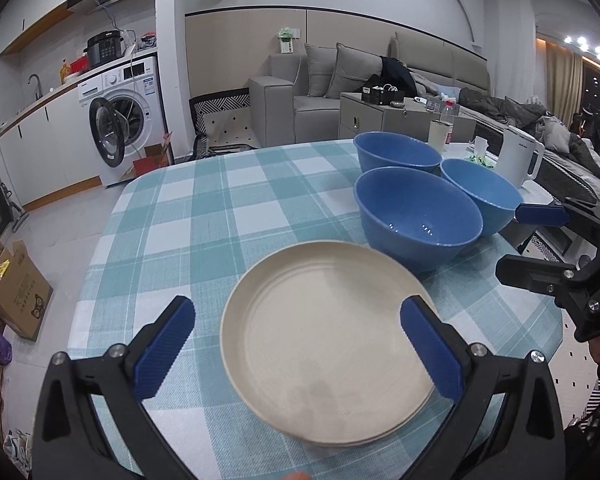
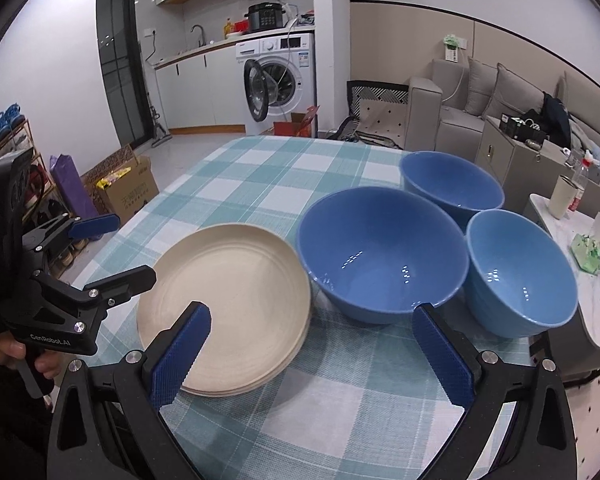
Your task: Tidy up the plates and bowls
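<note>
Plates (image 2: 228, 304) sit as one cream stack on the checked table (image 2: 260, 168), near its front edge; layered rims at the stack's near side suggest two or three, exact count not clear. Bowls: three, all blue, unstacked, clustered to the right of the plates — large bowl (image 2: 382, 252) just beside the plate stack, a smaller bowl (image 2: 520, 272) to its right, another smaller bowl (image 2: 452, 184) behind. Left gripper (image 1: 296, 348) hovers over the plate stack, fingers spread wide, one either side of it, holding nothing. Right gripper (image 2: 316, 356) hangs in front of the large bowl, fingers likewise wide and empty. Judgement: plates look already gathered; bowls appear to be the step in hand, none nested yet. Next move likely calls for closing on a smaller bowl's rim, lifting clear and setting it into another bowl; the glossy curved wall may slip in a shallow pinch
</note>
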Demonstrator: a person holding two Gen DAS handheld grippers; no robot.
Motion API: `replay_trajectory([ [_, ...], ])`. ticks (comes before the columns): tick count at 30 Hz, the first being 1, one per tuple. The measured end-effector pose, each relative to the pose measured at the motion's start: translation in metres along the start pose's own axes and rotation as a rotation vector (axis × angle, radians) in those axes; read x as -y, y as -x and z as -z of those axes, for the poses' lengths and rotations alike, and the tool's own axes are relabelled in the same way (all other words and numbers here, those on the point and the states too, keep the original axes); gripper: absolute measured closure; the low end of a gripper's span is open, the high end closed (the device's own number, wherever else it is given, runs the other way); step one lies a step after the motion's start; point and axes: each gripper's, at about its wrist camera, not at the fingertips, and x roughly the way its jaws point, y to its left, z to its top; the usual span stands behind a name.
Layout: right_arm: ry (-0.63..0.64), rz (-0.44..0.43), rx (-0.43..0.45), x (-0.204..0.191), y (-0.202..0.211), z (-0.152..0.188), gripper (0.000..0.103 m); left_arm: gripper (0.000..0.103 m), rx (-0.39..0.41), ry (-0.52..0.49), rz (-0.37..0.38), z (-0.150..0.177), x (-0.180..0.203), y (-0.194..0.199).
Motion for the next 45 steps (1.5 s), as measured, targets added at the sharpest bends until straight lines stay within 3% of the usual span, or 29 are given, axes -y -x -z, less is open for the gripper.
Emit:
replay_trajectory([
  [32,-0.069,0.045,0.156,0.058,0.052,-0.054,0.001,0.0,0.088,-0.046,0.033,-0.077,0.044,-0.02],
  [45,-0.148,0.098,0.27,0.114,0.089,-0.083,0.001,0.0,0.145,-0.042,0.013,-0.122,0.04,-0.021],
])
